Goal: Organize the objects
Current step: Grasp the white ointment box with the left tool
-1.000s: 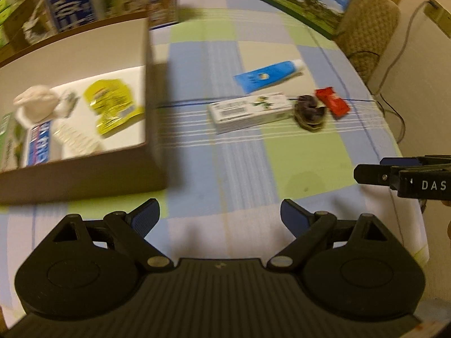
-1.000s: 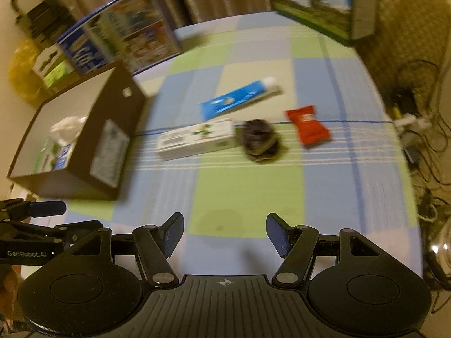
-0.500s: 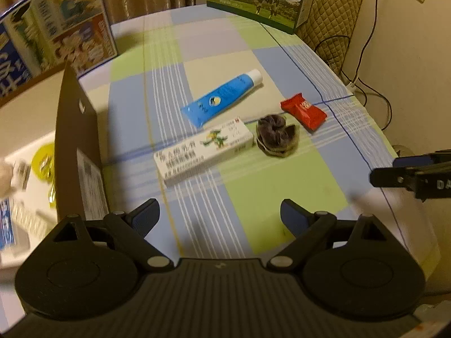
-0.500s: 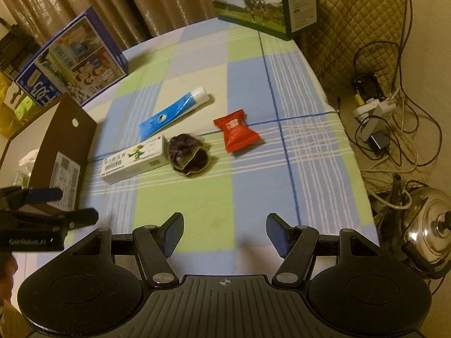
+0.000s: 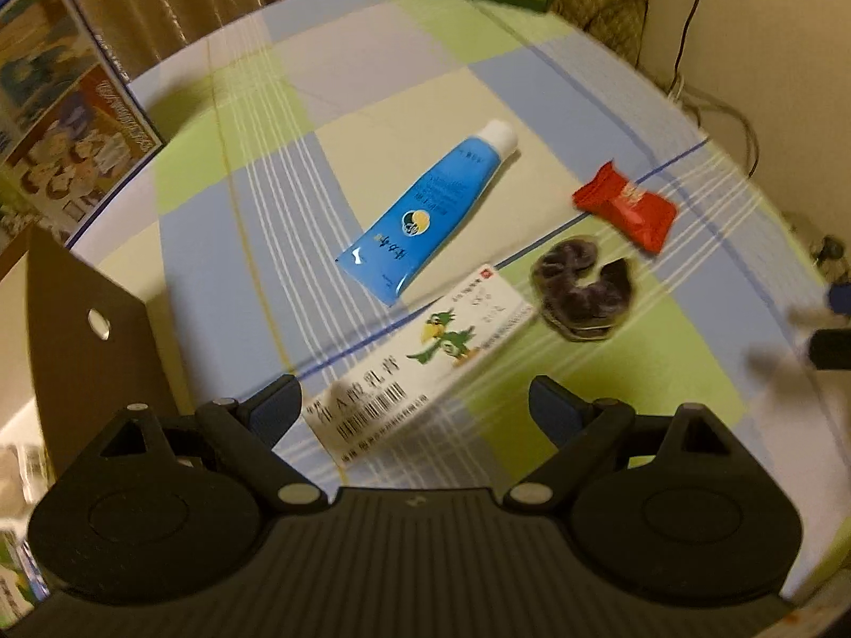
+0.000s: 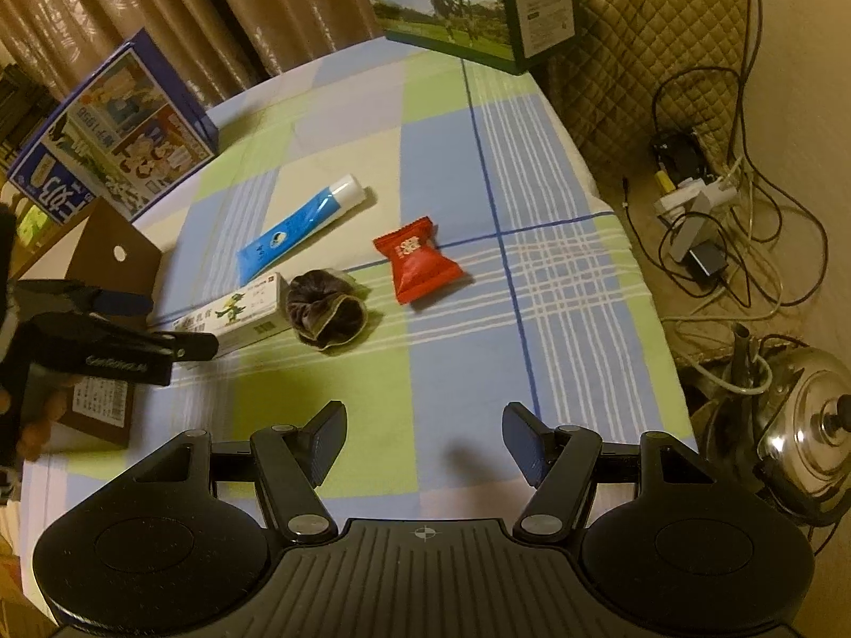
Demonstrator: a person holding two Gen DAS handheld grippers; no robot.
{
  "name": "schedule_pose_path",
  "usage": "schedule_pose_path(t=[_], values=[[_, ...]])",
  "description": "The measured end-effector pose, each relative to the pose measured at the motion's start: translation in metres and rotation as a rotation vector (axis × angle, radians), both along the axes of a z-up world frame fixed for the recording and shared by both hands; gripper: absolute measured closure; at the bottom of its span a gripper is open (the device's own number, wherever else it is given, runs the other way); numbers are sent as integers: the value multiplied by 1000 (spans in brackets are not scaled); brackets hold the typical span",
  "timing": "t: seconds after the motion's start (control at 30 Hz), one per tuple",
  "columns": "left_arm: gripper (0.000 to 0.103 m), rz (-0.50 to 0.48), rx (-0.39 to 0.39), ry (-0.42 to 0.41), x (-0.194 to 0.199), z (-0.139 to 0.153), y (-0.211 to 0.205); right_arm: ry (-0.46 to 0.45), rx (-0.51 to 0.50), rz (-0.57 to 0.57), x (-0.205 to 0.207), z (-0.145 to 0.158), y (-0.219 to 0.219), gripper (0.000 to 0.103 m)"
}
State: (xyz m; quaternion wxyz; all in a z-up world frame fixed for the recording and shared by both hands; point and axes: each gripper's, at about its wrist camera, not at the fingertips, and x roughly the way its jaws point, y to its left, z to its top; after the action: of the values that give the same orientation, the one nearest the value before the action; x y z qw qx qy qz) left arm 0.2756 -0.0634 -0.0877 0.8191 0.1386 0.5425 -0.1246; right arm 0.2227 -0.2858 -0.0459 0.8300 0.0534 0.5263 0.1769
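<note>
My left gripper (image 5: 415, 406), fingers spread, hovers over the white carton (image 5: 420, 361); right gripper (image 6: 423, 444) spread too; brown box (image 5: 90, 340) left, scrunchie (image 5: 585, 292) right.

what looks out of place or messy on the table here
Nothing is spilled or visibly damaged. Four items lie loose and askew on the checked tablecloth, outside the brown box: blue tube, white carton, dark scrunchie, red packet. Both grippers are open and empty.

red candy packet (image 6: 417, 259) beside dark scrunchie (image 6: 325, 312)
</note>
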Motion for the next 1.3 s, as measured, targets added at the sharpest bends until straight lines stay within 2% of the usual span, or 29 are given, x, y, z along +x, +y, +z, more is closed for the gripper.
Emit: schedule_pose_path(t=[0.17,0.33,0.57,0.7,0.83,0.93,1.03,1.17,1.3], values=[[13,-51,47,34,15,-19,-9,9,-4,-25,3,-2,-6,41],[15,-48,34,51,23,-27,-10,21,-11,-42,7,-6,-9,41],[32,15,1,79,27,-34,-6,30,-8,-38,10,-8,-8,41],[46,49,-15,88,22,-32,-3,29,-7,-33,11,-8,-7,41],[60,122,-45,80,6,-28,-1,30,-9,-28,11,-10,-8,41],[64,174,-72,79,-14,-27,0,34,-8,-27,11,-12,-9,41],[68,239,-102,92,-34,-27,3,35,-8,-24,10,-12,-10,41],[70,315,-100,105,-62,-28,7,34,-9,-17,8,-14,-10,41],[70,329,-100,113,-84,-26,9,43,-5,-3,6,-16,-7,41]])
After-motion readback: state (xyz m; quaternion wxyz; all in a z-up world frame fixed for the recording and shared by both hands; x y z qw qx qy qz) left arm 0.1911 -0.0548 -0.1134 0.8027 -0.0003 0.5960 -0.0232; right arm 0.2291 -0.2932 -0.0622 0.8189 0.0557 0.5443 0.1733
